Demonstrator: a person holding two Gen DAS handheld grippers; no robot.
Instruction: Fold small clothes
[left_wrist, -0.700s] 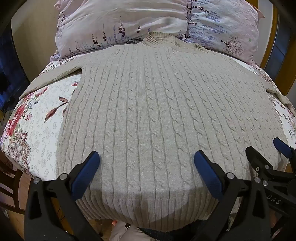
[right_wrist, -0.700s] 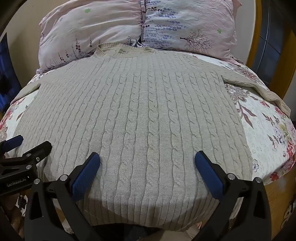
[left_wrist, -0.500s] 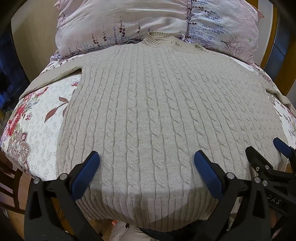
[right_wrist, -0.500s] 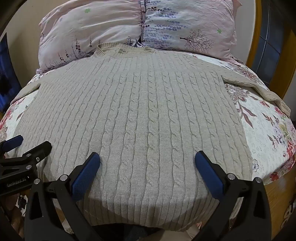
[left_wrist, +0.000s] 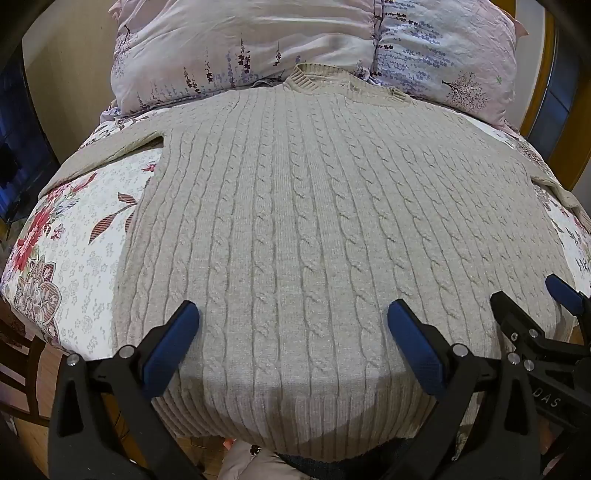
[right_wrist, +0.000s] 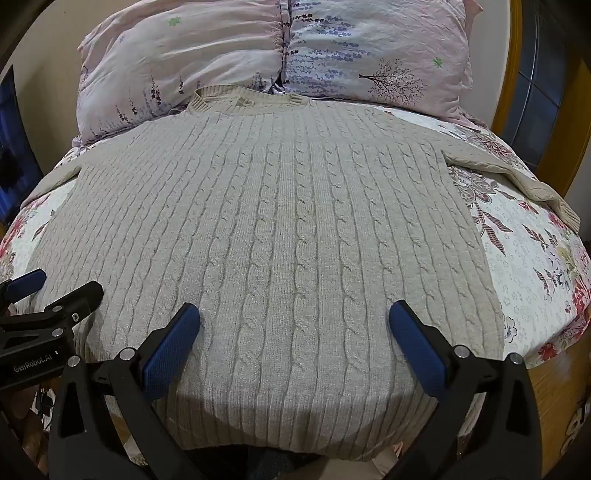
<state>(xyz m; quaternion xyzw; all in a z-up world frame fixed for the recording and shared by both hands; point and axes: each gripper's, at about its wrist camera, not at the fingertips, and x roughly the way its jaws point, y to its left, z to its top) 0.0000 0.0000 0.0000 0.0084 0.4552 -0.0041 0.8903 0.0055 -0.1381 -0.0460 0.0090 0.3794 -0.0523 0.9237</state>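
A beige cable-knit sweater (left_wrist: 314, 221) lies flat and face up on the bed, collar at the far end by the pillows, both sleeves spread out to the sides. It also shows in the right wrist view (right_wrist: 280, 229). My left gripper (left_wrist: 291, 339) is open and empty, hovering over the sweater's hem on the left half. My right gripper (right_wrist: 293, 339) is open and empty over the hem on the right half. Each gripper appears at the edge of the other's view: the right gripper (left_wrist: 535, 325) and the left gripper (right_wrist: 51, 295).
The bed has a floral quilt (left_wrist: 66, 240) and two pink-lilac pillows (right_wrist: 207, 55) at its head. A wooden frame (right_wrist: 561, 110) stands at the right. A dark wooden chair (left_wrist: 22, 369) stands by the bed's near left corner.
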